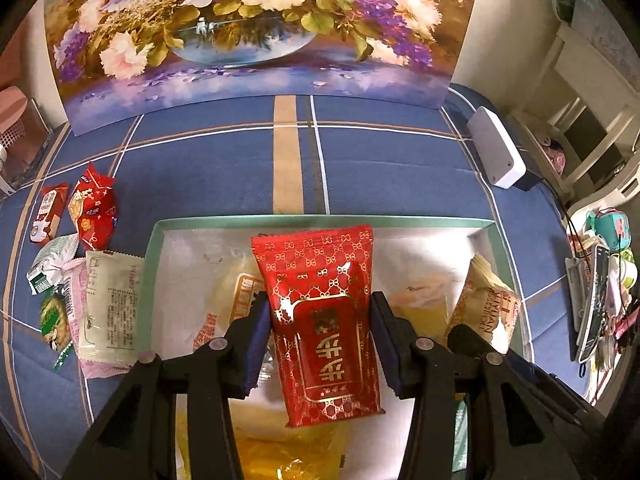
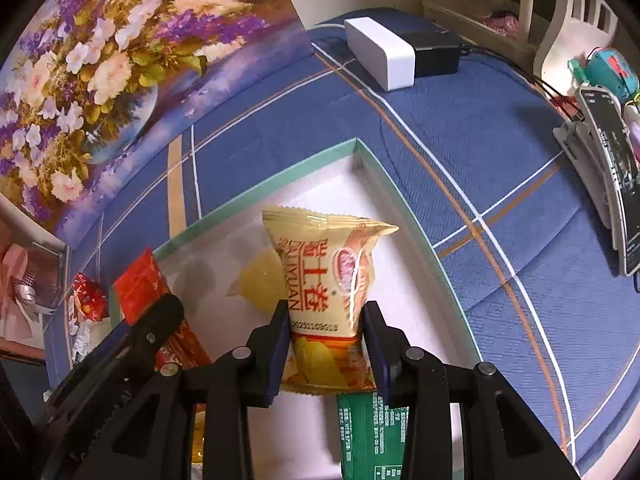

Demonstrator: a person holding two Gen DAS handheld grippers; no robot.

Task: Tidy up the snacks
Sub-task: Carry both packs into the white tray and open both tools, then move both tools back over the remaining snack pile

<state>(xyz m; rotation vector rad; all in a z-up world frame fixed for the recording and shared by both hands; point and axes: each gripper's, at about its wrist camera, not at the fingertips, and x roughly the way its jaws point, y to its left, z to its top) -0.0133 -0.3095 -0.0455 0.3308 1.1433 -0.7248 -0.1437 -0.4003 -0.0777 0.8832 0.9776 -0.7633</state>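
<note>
My left gripper (image 1: 320,344) is clamped on a red foil snack pouch (image 1: 320,320) with a gold lattice print, both blue pads pressed against its sides, and the pouch hangs upright over the white floor of a shallow tray with a green rim (image 1: 320,222). My right gripper (image 2: 326,344) is clamped on a pale yellow snack packet (image 2: 320,272) with red lettering, its crimped top edge pointing up and away from me, also held over the tray (image 2: 280,176). From the left wrist view I see that yellow packet (image 1: 486,304) and the right gripper's fingers (image 1: 464,336) just to the right of the red pouch, inside the tray. Under the pouch lie clear and yellow wrapped snacks (image 1: 280,456). In the right wrist view a green packet (image 2: 372,436) lies on the tray floor below the held packet, and a pale yellow wrapped piece (image 2: 260,284) sits behind it. Outside the tray's left edge, on the blue checked cloth (image 1: 400,160), I note a loose cluster of snacks: a red flower-print packet (image 1: 92,208), a cream sachet (image 1: 108,300) and several smaller ones. A floral painting (image 1: 256,28) stands at the back, and a white box (image 1: 496,152) rests near the far right corner.
</note>
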